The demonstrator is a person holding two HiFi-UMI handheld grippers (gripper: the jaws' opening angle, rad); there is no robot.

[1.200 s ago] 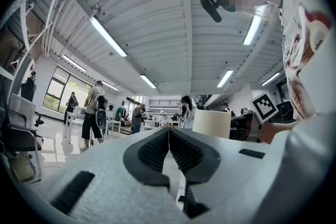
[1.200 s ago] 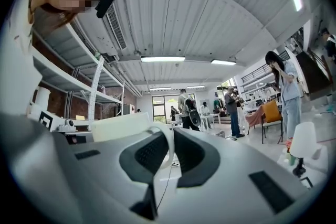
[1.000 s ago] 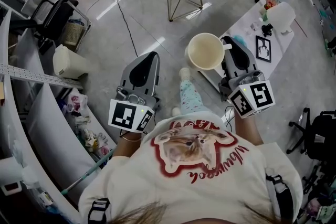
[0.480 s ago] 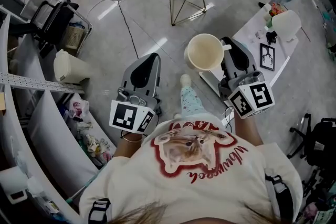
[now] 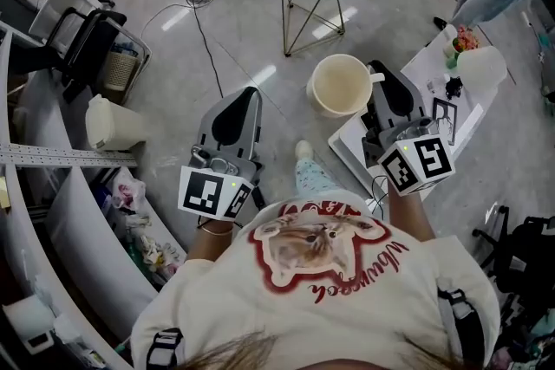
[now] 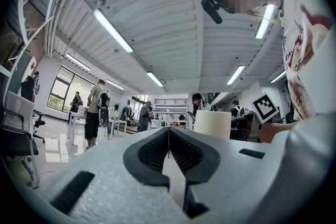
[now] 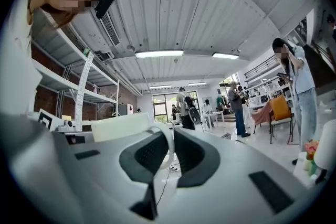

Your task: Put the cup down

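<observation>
Still clamping right gripper point(image 5: 375, 77) on handle of cup point(image 5: 340, 85), pose unchanged since earlier (white table point(image 5: 349, 145) sliding nearer underneath). Holding cup in mid-air, just left of those jaws. Keeping left gripper point(image 6: 168, 136) pressed together, empty.

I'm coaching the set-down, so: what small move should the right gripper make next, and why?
Probably carry the round cream cup sideways to the right, over the white table, before lowering. The right gripper is shut on its handle, and in the head view the cup appears above grey floor, beside the table's near edge.
</observation>
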